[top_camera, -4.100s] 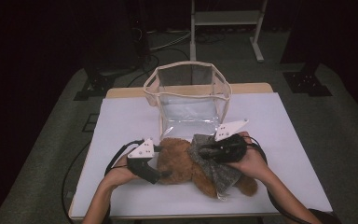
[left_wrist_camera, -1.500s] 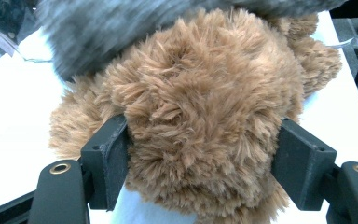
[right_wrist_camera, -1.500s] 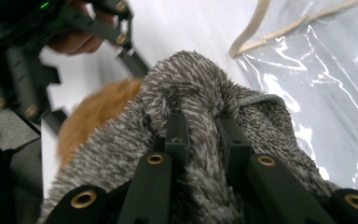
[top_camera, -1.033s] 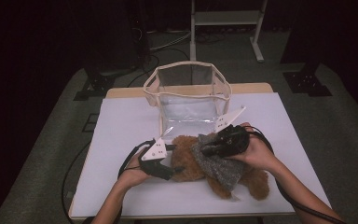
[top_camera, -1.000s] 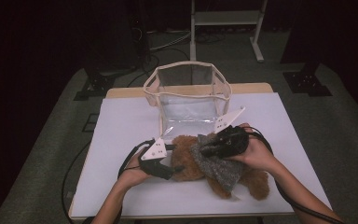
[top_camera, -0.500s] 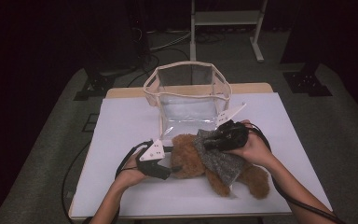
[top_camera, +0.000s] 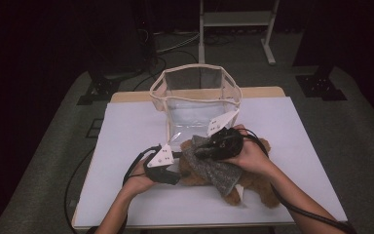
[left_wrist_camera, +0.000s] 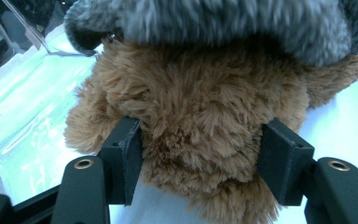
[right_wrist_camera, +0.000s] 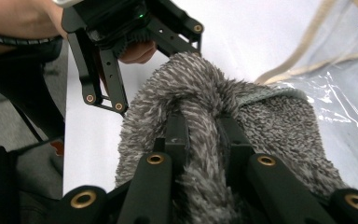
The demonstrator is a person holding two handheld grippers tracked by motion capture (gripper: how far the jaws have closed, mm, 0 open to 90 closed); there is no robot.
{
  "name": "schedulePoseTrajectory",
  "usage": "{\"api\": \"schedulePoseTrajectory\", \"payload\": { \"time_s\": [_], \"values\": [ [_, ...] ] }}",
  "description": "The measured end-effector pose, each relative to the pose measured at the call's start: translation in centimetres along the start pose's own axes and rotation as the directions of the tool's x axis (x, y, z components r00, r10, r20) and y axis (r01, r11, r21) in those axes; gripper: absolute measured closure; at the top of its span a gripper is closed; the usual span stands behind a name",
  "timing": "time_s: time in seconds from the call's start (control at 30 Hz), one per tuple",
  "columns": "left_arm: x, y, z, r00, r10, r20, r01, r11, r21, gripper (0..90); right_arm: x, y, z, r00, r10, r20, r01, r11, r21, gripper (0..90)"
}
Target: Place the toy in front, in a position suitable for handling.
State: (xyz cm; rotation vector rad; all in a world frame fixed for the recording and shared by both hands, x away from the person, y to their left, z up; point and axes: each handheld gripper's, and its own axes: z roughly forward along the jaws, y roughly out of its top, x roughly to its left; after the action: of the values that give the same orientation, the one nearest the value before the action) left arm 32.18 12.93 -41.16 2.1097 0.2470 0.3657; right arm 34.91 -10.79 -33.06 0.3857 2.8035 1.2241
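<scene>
Since earlier frames: left gripper (top_camera: 174,176) jaws were just closing on teddy bear (top_camera: 253,187); grey cloth (top_camera: 214,168) was drawn up toward bag.

High view: bear was laid on white table (top_camera: 126,131), touching clear bag (top_camera: 195,100); cloth was draped over it. Judged: undressing partly done, cloth not yet free. Trailing cables were looped near hands.

Left gripper view: pads (left_wrist_camera: 123,158) were pressed into brown head fur.

Right gripper view: right gripper (right_wrist_camera: 204,135) was clamped on cloth fold; bag wall lay close behind.
</scene>
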Motion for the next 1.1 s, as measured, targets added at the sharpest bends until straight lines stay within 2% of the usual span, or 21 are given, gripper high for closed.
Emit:
{"api": "schedulePoseTrajectory", "payload": {
  "time_s": [0.1,0.23,0.4,0.5,0.6,0.83,1.0,1.1],
  "values": [
    [0.0,-0.2,-0.2,0.9999,-0.004,0.012,0.004,1.0,-0.002,35.9,0.0,-0.1,0.2,1.0,0.002,-0.002,-0.002,1.0,0.009,76.2],
    [0.0,-0.5,-0.4,0.9997,-0.007,0.023,0.006,0.9998,0.017,31.9,-0.6,-1.1,-0.6,0.9995,0.027,0.017,-0.027,1.0,0.006,76.2],
    [0.2,-0.8,-0.6,0.9995,0.003,0.031,-0.004,0.9994,0.033,35.4,-1.2,-2.6,-1.8,0.9969,0.065,0.044,-0.066,0.998,0.009,76.1],
    [0.4,-0.7,-1.0,0.9996,-0.005,0.028,0.005,0.9997,0.025,35.4,-1.0,-2.9,-2.3,0.9971,0.059,0.049,-0.059,0.998,0.008,76.1],
    [0.5,-0.7,-1.4,0.9996,-0.008,0.028,0.008,0.9998,0.019,35.3,-0.5,-2.4,-2.2,0.9982,0.043,0.043,-0.043,0.999,0.002,76.1],
    [1.4,-0.8,-3.4,0.9996,-0.024,0.012,0.024,0.9997,-0.006,32.5,0.6,-0.2,-0.3,0.9996,-0.028,0.007,0.028,0.999,0.019,76.0],
    [2.1,-1.2,-4.9,0.999,-0.044,-0.003,0.044,0.9988,-0.021,28.9,1.1,1.1,1.9,0.9989,-0.041,-0.023,0.042,0.998,0.038,76.0],
    [2.2,-1.2,-5.5,0.999,-0.044,0.012,0.044,0.9987,-0.026,27.6,0.9,1.8,3.1,0.9983,-0.04,-0.042,0.042,0.998,0.045,76.0]
  ]
}}
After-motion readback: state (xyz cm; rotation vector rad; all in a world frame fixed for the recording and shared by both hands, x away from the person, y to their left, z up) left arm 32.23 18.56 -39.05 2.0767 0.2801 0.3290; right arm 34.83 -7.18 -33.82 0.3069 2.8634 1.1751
